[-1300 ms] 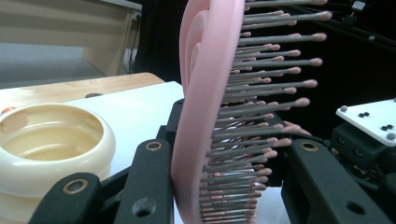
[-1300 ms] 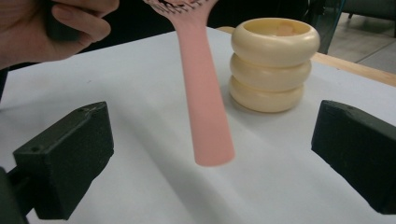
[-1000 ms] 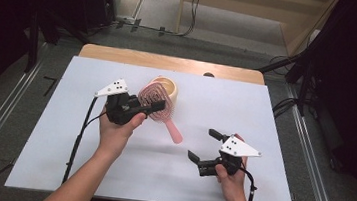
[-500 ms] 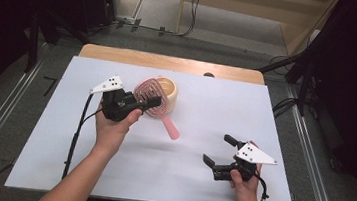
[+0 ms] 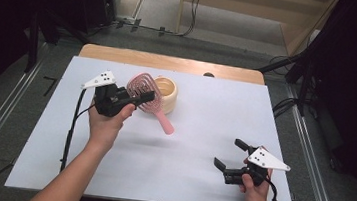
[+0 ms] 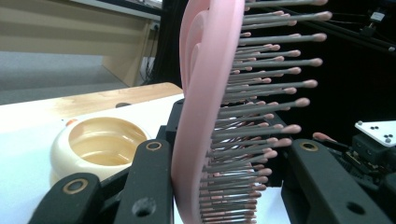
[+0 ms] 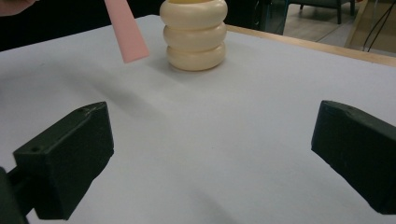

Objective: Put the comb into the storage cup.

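The pink hairbrush [image 5: 143, 93] is clenched by its head in the left gripper [image 5: 131, 97], handle hanging free beside the cream ribbed holder [image 5: 167, 93]. The right gripper [image 5: 230, 159] is held released, apart. If swung carelessly, the holder could be tipped by the handle.

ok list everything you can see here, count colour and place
brush: 1, pink, held off the table in the left gripper, handle slanting down toward the middle
holder: 1, cream, ribbed and open-topped, far left part of the table beside the brush
table: 1, white top with a wooden far edge
left gripper: 1, black, shut on the brush head
right gripper: 1, black, jaws open, low over the near right of the table
hands: 2, one on each gripper
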Demonstrator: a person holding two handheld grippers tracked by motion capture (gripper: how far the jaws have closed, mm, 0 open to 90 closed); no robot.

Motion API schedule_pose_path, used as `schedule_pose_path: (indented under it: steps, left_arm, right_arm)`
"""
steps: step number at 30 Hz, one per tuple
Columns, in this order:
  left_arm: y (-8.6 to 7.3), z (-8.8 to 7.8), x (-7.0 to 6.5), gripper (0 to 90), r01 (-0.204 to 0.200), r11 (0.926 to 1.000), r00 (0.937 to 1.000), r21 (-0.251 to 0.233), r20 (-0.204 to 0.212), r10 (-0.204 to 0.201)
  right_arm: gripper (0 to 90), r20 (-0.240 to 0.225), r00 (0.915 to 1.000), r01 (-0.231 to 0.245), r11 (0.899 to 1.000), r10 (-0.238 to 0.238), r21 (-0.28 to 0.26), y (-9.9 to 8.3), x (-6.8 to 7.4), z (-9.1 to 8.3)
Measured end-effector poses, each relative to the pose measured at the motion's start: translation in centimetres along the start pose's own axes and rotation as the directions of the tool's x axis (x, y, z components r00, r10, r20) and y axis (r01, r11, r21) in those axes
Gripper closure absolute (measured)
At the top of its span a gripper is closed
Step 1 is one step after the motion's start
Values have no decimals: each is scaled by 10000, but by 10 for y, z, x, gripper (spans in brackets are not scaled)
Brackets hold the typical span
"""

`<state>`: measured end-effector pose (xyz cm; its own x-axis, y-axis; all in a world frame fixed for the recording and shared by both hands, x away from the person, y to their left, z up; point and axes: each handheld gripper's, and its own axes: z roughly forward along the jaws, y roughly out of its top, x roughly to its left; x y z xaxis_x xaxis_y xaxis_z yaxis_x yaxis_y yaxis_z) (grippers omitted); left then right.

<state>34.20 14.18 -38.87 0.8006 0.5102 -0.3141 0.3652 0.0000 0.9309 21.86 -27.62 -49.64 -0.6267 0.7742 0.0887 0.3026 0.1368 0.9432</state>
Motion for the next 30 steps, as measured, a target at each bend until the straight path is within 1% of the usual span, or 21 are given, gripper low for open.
schedule_pose_path:
  steps: [3,5,7,10,13,16,21,22,23,26,30]
  left_arm:
    - [2,-2,2,648,9,10000,10000,-75,-96,-10]
    - [4,-3,4,648,67,9999,9999,-144,-100,-68]
    - [7,-3,4,648,37,10000,9998,-87,-174,-39]
    - [10,-4,6,648,-82,9999,9997,-73,-210,80]
    - [14,-4,8,648,-88,9999,9996,-134,-253,85]
    - [18,-5,10,648,-114,9997,9995,-195,-307,108]
    - [23,-6,12,648,-97,9995,9993,-286,-361,87]
    - [24,-6,13,648,-75,9995,9993,-321,-377,63]
    - [24,-7,13,648,-85,9995,9991,-312,-419,72]
    - [26,-7,16,648,-29,9992,9988,-408,-494,9]
    - [29,-8,19,648,-57,9991,9983,-411,-576,33]
  right_arm:
    - [0,139,9999,-34,10000,33,34,-3,-3,-5]
    - [0,39,9997,-247,9997,247,-79,-4,-7,-8]
    - [0,26,9990,-436,9989,436,-194,-4,-10,-11]
    - [0,150,9991,-406,9991,407,-115,-7,-12,-15]
    - [0,259,9992,-317,9995,318,-37,-10,-14,-18]
    - [0,278,9989,-365,9993,365,-13,-14,-15,-22]
    - [0,455,9983,-375,9993,375,-4,-16,-19,-26]
    - [0,479,9979,-443,9990,442,20,-17,-19,-26]
    - [0,520,9980,-366,9993,362,73,-18,-20,-26]
    - [0,511,9978,-417,9991,414,52,-18,-21,-28]
    - [0,518,9978,-413,9991,411,22,-18,-23,-29]
